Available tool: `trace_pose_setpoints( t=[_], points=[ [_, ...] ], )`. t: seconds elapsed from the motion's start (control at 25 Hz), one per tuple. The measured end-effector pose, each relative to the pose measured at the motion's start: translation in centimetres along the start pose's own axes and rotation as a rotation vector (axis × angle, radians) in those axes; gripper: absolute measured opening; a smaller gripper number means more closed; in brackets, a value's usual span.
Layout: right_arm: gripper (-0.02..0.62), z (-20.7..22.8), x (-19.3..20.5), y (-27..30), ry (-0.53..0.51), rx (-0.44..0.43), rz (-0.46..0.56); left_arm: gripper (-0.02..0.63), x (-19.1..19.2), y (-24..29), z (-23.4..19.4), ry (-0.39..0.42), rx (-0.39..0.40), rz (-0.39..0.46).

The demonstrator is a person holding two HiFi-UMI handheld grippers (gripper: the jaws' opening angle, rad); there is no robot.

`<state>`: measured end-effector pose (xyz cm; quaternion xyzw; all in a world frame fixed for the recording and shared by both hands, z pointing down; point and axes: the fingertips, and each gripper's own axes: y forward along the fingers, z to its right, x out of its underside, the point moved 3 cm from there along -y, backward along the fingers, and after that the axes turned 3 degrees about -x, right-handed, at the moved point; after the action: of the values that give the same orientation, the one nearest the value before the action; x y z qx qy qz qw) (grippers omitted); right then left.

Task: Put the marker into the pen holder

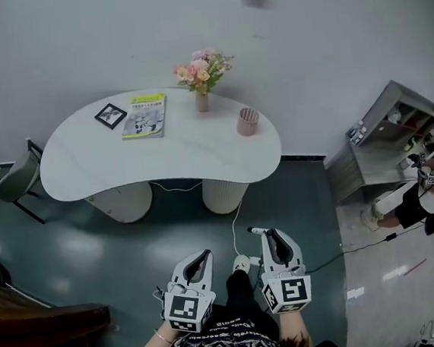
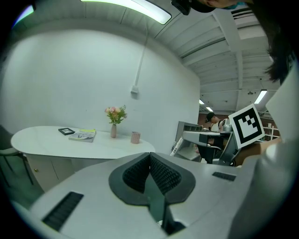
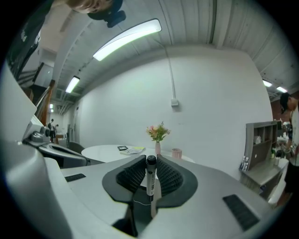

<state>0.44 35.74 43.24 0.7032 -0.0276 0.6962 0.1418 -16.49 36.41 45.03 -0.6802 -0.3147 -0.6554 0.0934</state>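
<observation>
We hold the marker (image 3: pixel 150 179) in our right gripper (image 1: pixel 273 236): the jaws pinch its white body, and it lies across them with the dark cap sticking out. Our left gripper (image 1: pixel 202 256) has its jaws pressed together, with nothing between them. Both grippers are over the floor, well apart from the table (image 1: pixel 86 166). The holder (image 1: pixel 248 121) stands on the table's right part, near the vase (image 1: pixel 202 100).

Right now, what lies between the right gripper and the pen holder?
In the head view: floor, then bare white table up to the pen holder.
</observation>
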Motion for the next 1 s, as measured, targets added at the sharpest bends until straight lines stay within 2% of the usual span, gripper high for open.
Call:
trace_pose_setpoints(
  t=[0.12, 0.32, 0.52, 1.0],
  points=[
    [0.092, 2.0, -0.8, 2.7, -0.040, -0.010, -0.008, 0.023, -1.4, 2.3, -0.7, 0.005, -0.036, 0.003],
    [0.092, 5.4, -1.8, 6.6, 0.091, -0.069, 0.024, 0.023, -1.9, 6.8, -0.5, 0.024, -0.015, -0.037],
    [0.092, 8.5, -2.8, 10.4, 0.022, -0.106, 0.010, 0.023, -3.5, 11.7, 0.0, 0.013, -0.032, -0.035],
    [0.092, 16.3, -3.7, 16.5, -0.037, -0.199, 0.009, 0.023, -6.8, 22.3, 1.6, -0.045, -0.140, 0.009]
  ],
)
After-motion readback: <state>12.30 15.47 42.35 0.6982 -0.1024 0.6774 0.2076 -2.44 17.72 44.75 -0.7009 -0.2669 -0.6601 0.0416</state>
